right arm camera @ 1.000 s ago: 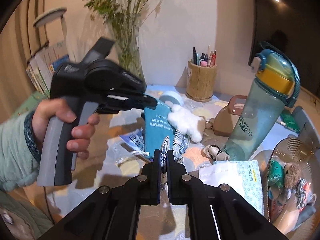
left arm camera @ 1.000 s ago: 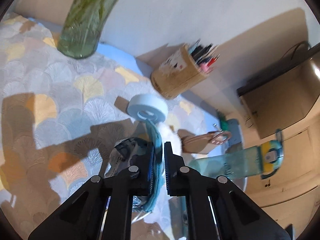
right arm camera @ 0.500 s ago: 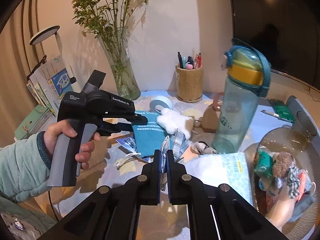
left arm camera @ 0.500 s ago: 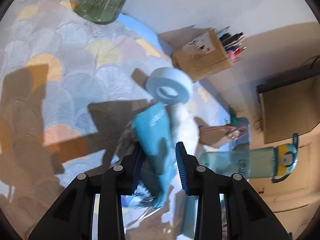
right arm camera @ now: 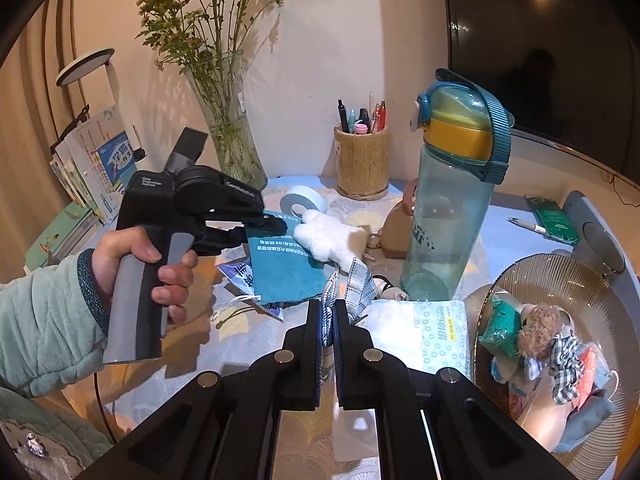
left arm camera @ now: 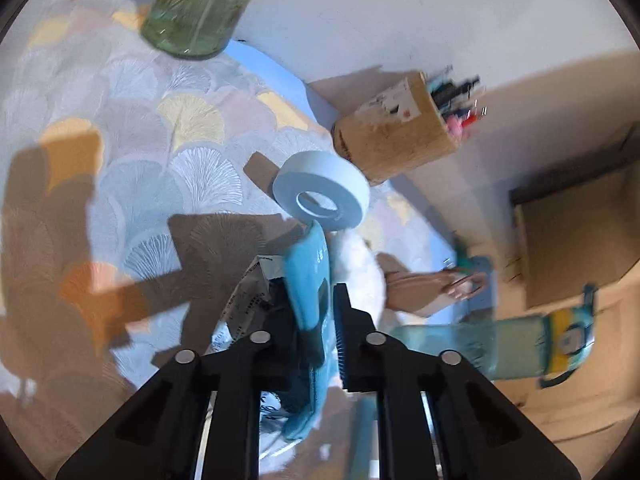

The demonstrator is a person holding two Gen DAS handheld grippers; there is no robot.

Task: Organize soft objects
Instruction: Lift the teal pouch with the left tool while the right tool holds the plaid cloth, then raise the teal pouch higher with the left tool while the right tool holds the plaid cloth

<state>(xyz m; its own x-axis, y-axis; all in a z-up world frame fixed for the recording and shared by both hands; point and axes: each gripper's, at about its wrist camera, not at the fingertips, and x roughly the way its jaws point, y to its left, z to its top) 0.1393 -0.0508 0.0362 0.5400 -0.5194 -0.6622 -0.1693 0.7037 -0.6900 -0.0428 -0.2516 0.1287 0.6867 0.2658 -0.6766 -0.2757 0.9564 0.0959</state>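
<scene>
At the right, a ribbed glass bowl (right arm camera: 520, 280) is holding a heap of soft things: a green pouch, a fuzzy brown toy (right arm camera: 540, 328), checked fabric. Far back, a bamboo cup (right arm camera: 362, 162) is holding pens. The right gripper (right arm camera: 328, 320) is pinching a blue-and-white plaid cloth (right arm camera: 352, 280) near the table's middle. The left gripper (left arm camera: 312, 316) is straddling a flat teal cloth (left arm camera: 310, 276) with its fingers spread, beside a white plush (right arm camera: 328, 236) and a tape roll (left arm camera: 320, 194).
</scene>
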